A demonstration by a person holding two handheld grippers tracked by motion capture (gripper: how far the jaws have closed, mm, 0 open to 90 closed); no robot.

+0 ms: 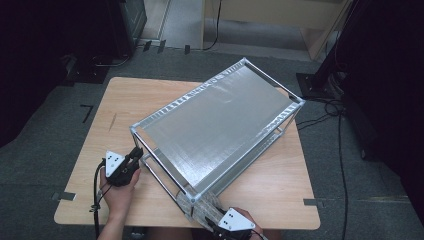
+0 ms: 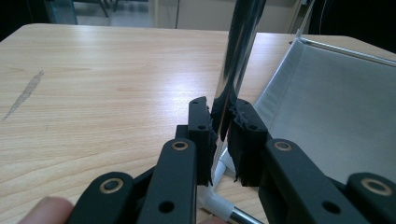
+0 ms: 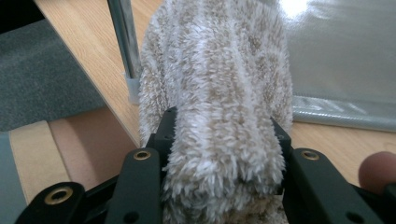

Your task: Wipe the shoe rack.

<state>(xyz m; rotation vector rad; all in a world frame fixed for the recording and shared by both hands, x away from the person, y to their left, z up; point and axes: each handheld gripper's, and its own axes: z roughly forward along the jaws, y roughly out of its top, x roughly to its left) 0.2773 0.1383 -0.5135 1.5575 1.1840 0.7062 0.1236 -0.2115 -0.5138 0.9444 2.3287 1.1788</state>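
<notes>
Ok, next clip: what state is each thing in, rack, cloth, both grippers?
Metal rack: upright on table, set at an angle, top shelf bare.
Fluffy cloth: bunched, at rack's near corner.
Left gripper: shut on the rack's corner post.
Right gripper: shut on fluffy cloth.

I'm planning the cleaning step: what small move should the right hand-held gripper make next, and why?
Probably slide the fluffy cloth along the metal rack. The right hand-held gripper clamps the cloth at the rack's near corner, while the left hand-held gripper steadies a post.
</notes>
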